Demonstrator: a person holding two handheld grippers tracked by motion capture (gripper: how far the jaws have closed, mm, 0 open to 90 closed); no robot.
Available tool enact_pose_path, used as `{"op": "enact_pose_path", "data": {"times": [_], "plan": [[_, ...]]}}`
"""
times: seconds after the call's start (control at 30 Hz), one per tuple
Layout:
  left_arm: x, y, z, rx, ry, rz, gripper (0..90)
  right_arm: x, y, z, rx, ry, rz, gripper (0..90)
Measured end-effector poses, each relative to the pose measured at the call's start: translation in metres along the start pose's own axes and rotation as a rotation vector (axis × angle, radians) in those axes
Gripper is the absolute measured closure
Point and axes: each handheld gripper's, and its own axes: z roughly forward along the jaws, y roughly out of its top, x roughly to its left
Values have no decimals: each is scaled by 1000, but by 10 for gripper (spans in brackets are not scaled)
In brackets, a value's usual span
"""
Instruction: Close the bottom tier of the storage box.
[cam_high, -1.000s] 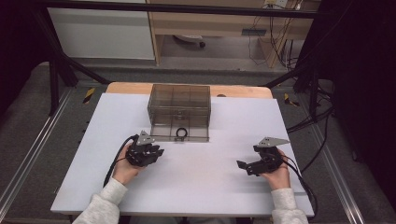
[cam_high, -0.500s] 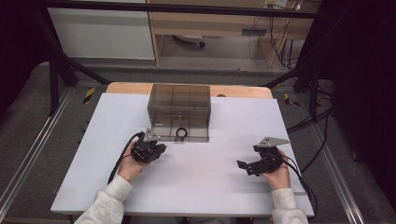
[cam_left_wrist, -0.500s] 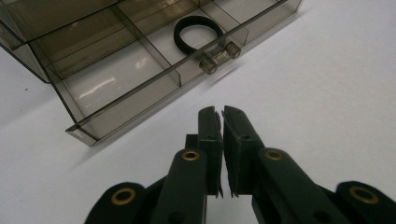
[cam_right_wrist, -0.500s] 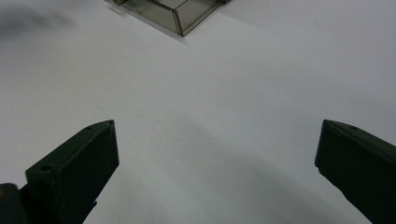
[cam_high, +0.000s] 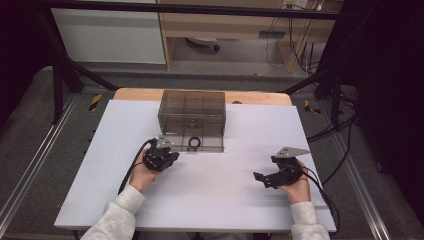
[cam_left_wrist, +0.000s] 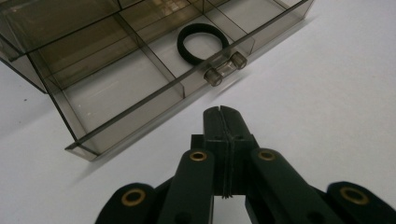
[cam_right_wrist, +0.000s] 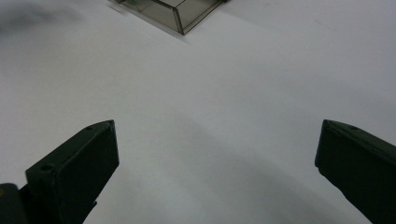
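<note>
Claw on my left (cam_left_wrist: 221, 112) has just been closing and now sits with its jaws pressed together on nothing, pointing at the small clear bar handle with two round pegs (cam_left_wrist: 226, 67) on the drawer front, a little short of it. In the high view I see that left claw (cam_high: 161, 159) just beside the near left corner of the smoke-tinted clear plastic drawer box (cam_high: 192, 111), which stands at the far middle of the white worktop (cam_high: 210, 195). Its shallow drawer (cam_left_wrist: 135, 81) is pulled out toward me, and a black elastic hair-tie ring (cam_left_wrist: 203, 43) lies flat in the divided compartment right behind the handle; I find the same ring from above too (cam_high: 194, 143).

My right claw (cam_right_wrist: 215, 154) is spread wide over bare worktop, holding nothing, well apart from the box at the near right (cam_high: 272, 177).

As I judge it, the drawer is open and the ring is inside, so the placing looks done. What is left is closing the drawer: I reckon the shut left claw is set to nudge the drawer front back in. The front has not been touched yet.
</note>
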Motion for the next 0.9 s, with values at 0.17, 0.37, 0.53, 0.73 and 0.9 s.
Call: {"op": "enact_pose_path", "data": {"times": [0.17, 0.37, 0.53, 0.73, 0.9], "plan": [[-1, 5, 4, -1, 6, 5, 895, 0, 0, 0, -5, 1, 0, 4], [-1, 9, 10, 3, 10, 4, 895, 0, 0, 0, -2, 0, 1, 4], [0, 13, 14, -4, 16, -3, 895, 0, 0, 0, -5, 0, 1, 4], [3, 14, 21, 10, 20, -13, 895, 0, 0, 0, -4, 0, -2, 4], [4, 14, 27, 16, 22, -15, 895, 0, 0, 0, -3, -1, -2, 4]]}}
